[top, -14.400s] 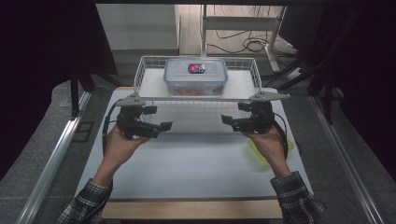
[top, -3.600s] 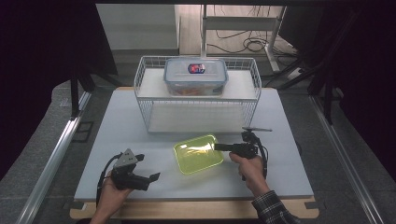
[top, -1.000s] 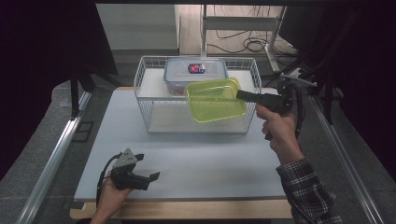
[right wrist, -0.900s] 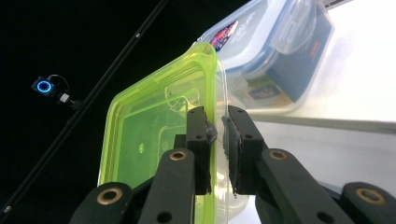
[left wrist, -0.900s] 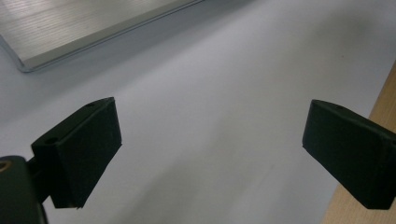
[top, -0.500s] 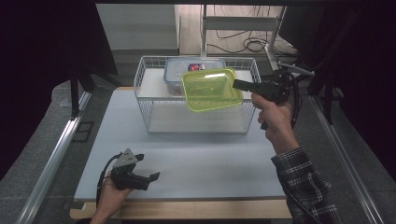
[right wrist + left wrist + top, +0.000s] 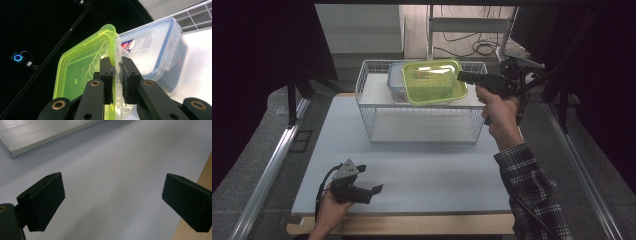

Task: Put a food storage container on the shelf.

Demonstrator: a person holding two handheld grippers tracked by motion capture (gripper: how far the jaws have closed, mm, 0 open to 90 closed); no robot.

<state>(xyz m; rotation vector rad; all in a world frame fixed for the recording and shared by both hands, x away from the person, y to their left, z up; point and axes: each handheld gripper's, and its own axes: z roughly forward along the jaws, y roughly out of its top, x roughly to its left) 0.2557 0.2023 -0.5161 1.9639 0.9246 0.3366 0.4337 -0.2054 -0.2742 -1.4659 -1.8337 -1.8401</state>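
The yellow-green container lid hangs in the air over the wire basket at the far end of the bench, directly above the clear storage box with a blue-trimmed lid that sits on the basket's white upper shelf. In the high view the lid lies close to flat, tipped slightly so its near edge is lower, with its long axis running left to right across the bench and its right-hand edge pointing toward the right hand-held gripper. Whether the lid touches the box below cannot be told.

The right hand-held gripper reaches in from the right, held up by the person's right hand, whose plaid sleeve runs down to the bottom edge. In the right gripper view its jaws are pressed nearly together and pinch the rim of the yellow-green lid between them; the lid's surface fans away to the left of the jaws and the clear box lies beyond to the right.

The left hand-held gripper is low at the near left corner of the bench, held in the left hand. In the left gripper view its jaws are spread wide apart, with bare white bench top between them and nothing in their grip.
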